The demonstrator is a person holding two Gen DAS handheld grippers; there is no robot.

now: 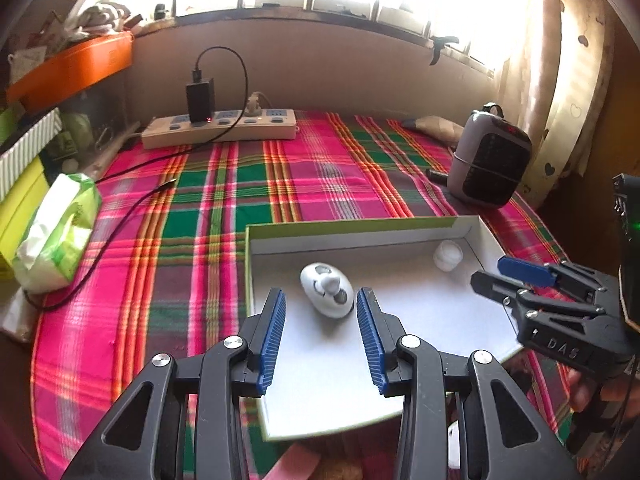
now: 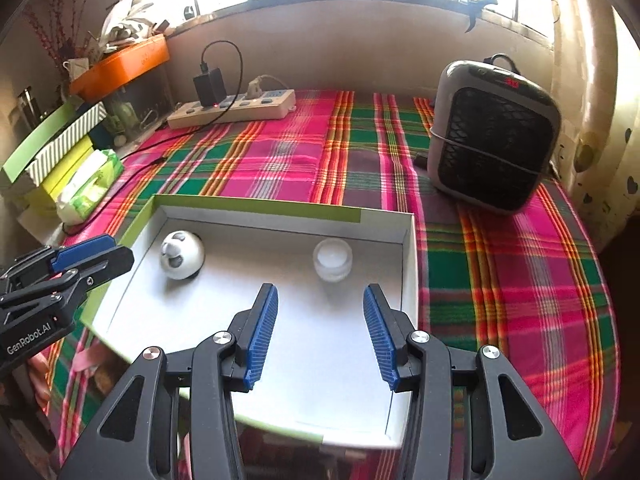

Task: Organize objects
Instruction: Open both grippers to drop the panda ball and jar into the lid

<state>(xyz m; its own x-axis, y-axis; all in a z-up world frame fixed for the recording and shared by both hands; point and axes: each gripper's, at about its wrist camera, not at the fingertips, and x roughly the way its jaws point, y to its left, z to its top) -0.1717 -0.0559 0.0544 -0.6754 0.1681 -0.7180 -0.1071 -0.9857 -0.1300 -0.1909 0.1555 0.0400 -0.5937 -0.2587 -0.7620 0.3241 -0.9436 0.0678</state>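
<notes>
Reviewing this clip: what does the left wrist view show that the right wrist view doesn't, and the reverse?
Only the left wrist view shows the right gripper from the side, open, and a brown paper bag behind the heater. Only the right wrist view shows the left gripper from the side and the heater front up close. Both show the white box holding the egg-shaped toy and small white jar, plus the power strip.

Table covering (image 2: 280, 152): woven plaid cloth, matt, lightly creased. Open box (image 2: 408, 264): smooth matt white card inside, green-faced paperboard on the rim. Egg-shaped toy (image 1: 326, 290): glossy white plastic with grey patches. Small jar (image 2: 333, 260): translucent, frosted-looking, plastic or glass not determinable. Both grippers, left gripper (image 1: 321, 304) and right gripper (image 2: 320, 300): matt black plastic, ribbed blue pads (image 1: 276, 332), bright metal pivot pins. Heater (image 2: 492, 136): smooth grey plastic shell, black mesh grille. Tissue pack (image 1: 56, 232): glossy crinkled film.
</notes>
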